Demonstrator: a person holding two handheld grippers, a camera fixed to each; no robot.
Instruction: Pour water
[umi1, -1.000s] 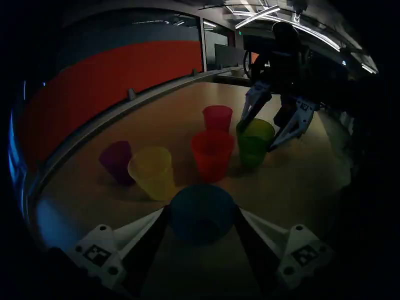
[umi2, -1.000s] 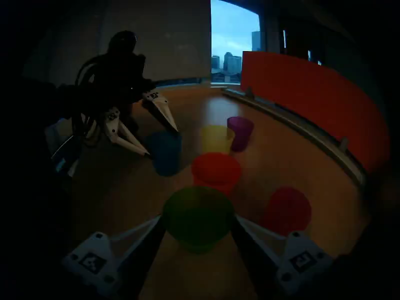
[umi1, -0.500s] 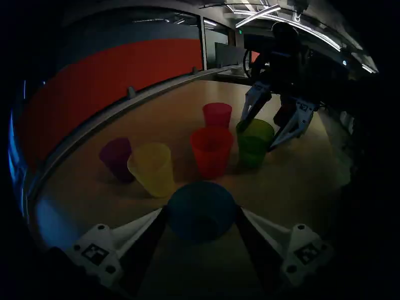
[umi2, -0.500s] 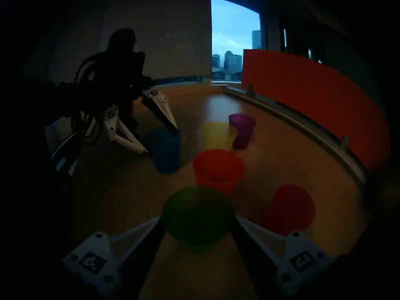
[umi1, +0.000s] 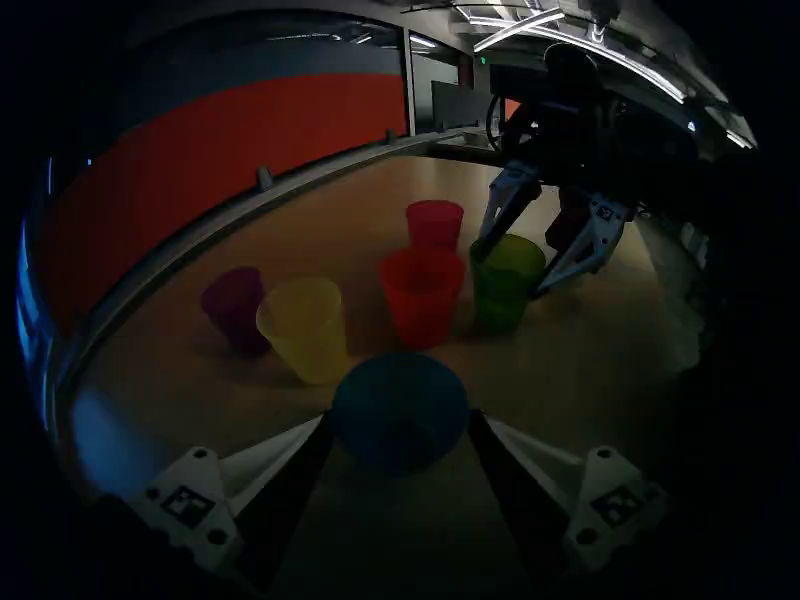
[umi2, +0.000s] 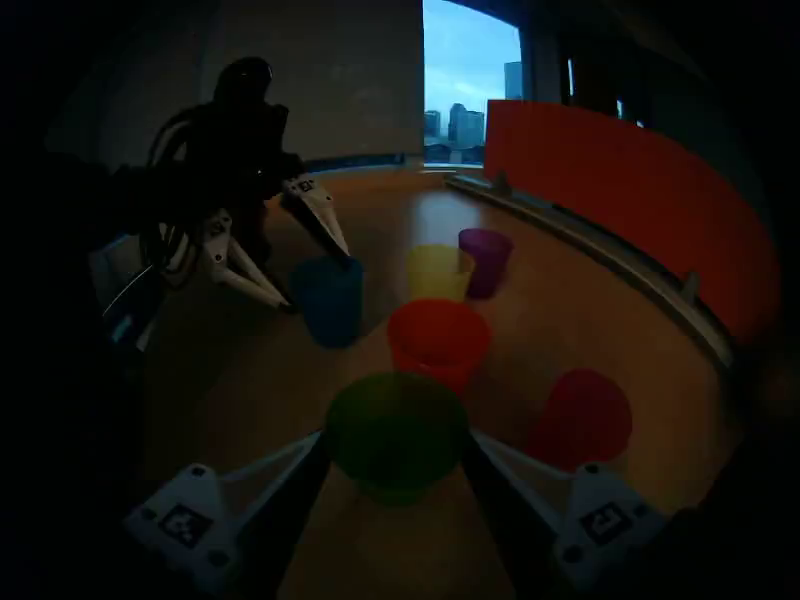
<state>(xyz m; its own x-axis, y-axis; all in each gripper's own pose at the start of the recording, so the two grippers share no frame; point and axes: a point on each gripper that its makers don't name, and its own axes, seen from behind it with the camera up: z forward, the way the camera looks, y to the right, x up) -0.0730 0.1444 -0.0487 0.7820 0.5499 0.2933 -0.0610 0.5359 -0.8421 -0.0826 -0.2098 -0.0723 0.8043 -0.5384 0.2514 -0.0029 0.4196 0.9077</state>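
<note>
My left gripper (umi1: 400, 418) is shut on a blue cup (umi1: 400, 405), which sits upright between its two fingers. Across the wooden table (umi1: 600, 350), my right gripper (umi1: 510, 270) is shut on a green cup (umi1: 507, 285). In the right gripper view the green cup (umi2: 397, 440) fills the space between my right gripper's (umi2: 397, 435) fingers. Farther off there, the left gripper (umi2: 320, 283) holds the blue cup (umi2: 327, 300). A red cup (umi1: 422, 295) stands between the two held cups. The dim light hides any water in the cups.
A crimson cup (umi1: 434, 222), a yellow cup (umi1: 303, 330) and a purple cup (umi1: 234, 305) stand on the table. An orange-red partition (umi1: 230, 150) with a rail runs along the table's far edge. A dark figure (umi2: 235, 130) holds the grippers.
The left gripper has risen slightly with the blue cup in it, and the blue cup has shifted a little in the right gripper view. The right gripper and the green cup have barely moved.
</note>
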